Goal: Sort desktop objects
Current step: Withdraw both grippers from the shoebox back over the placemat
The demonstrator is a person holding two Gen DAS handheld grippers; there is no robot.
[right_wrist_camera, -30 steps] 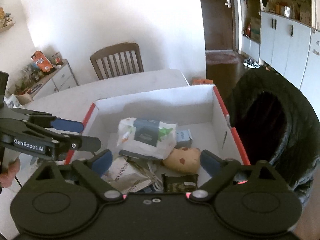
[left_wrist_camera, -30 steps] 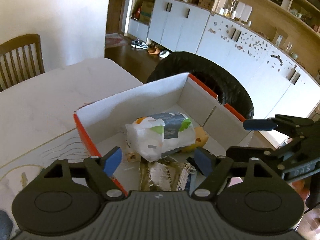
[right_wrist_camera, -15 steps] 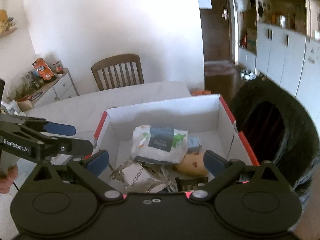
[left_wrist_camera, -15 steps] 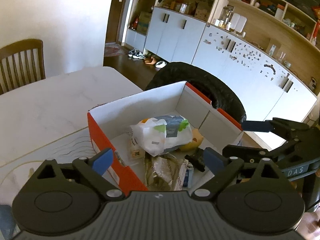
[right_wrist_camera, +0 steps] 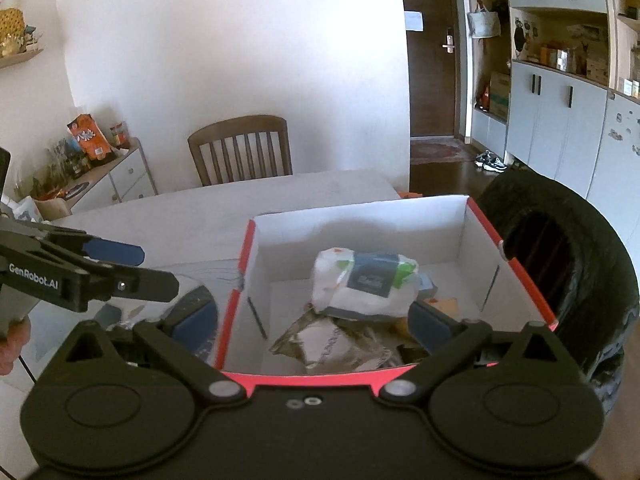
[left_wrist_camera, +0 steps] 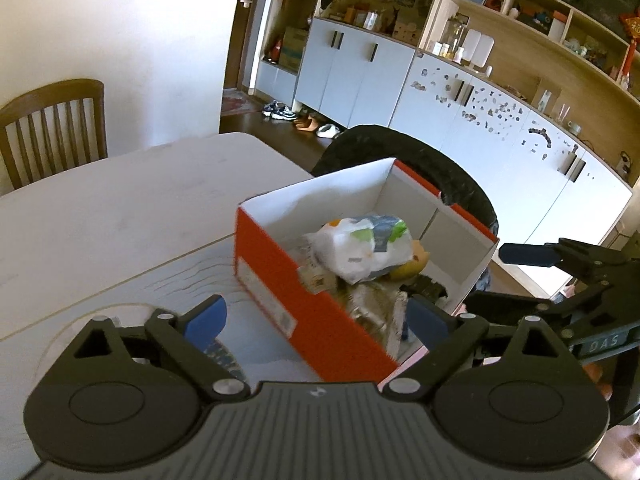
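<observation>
Beside the box (left_wrist_camera: 280,280), left hand-held gripper (left_wrist_camera: 316,320) released; right hand-held gripper (right_wrist_camera: 316,320) likewise — shoes (left_wrist_camera: 276,110) only leftward.

The bench (left_wrist_camera: 100,216) lies bare left of the orange box (left_wrist_camera: 280,280), whose open top is crowded by a white bag (right_wrist_camera: 360,280) and wrappers, while a black bin (right_wrist_camera: 580,260) blocks its right side.

Bright daylight, both views. Glare washes the surface (left_wrist_camera: 100,216) pale. Soft shadow inside the box (right_wrist_camera: 360,232). Strong fisheye bending at frame edges. Slight motion blur; white bag (right_wrist_camera: 360,284) soft, print unreadable.
</observation>
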